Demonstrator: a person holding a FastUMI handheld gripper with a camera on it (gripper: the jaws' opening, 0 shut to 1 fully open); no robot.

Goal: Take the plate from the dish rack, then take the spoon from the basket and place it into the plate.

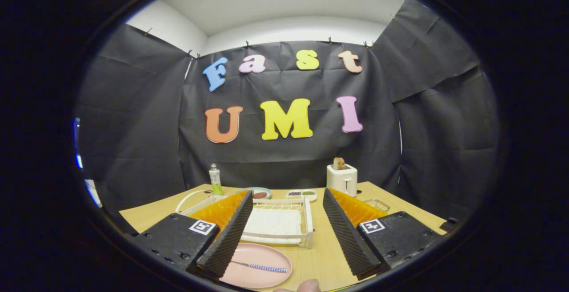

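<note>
gripper [284, 234] wide open, holding nothing. plate [258, 267] on table [329, 256] near the fingers, just in front of rack [284, 221]. spoon [262, 267] lies in plate. judged: both steps look done; next move only calls for backing clear.

Tool [288, 234] fingers spread; dish rack [284, 221] blocks ahead, bare table [322, 256] strip beside plate [258, 266].

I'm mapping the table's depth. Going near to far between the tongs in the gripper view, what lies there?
Between the open, empty tongs: pink plate with the spoon on it → white dish rack → small sectioned dish → toaster.
</note>
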